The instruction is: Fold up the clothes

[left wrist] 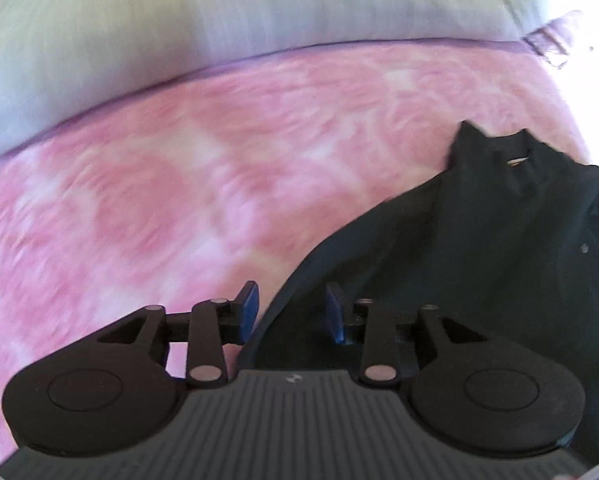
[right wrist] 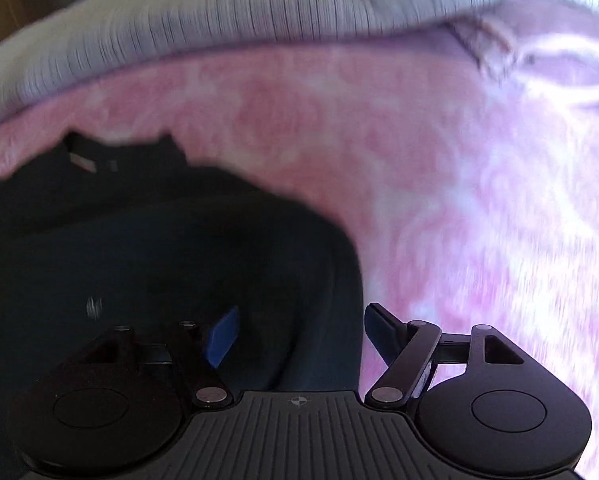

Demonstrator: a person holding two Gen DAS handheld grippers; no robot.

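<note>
Pink, blotchy fleece covers the whole bed: a blanket (left wrist: pixel 179 184) mottled in rose and pale patches, soft-looking and blurred in both views. Along its far edge lies a long grey ribbed cushion (left wrist: pixel 219 12), touching the blanket's border.

On the blanket lies a dark shirt (left wrist: pixel 479 232), nearly black, spread loosely with its collar pointing toward the cushion. A small pale label shows inside the neck. From the left wrist view the shirt fills the right side; its left edge runs down diagonally and passes between the blue pads of the left gripper (left wrist: pixel 293 312). Those fingers stand apart at a middling width, with a strip of dark cloth and a strip of pink between them; nothing is pinched.

From the right wrist view the same shirt fills the left side, its rounded right edge falling toward the right gripper (right wrist: pixel 303 332). This one is spread wider. Its left pad (right wrist: pixel 221 336) sits over dark cloth, its other finger over the pink, so the shirt's edge runs between them. It grips nothing either.

Near the cushion's right end, some bunched mauve fabric (right wrist: pixel 559 60) lies on the blanket, too blurred to make out.
</note>
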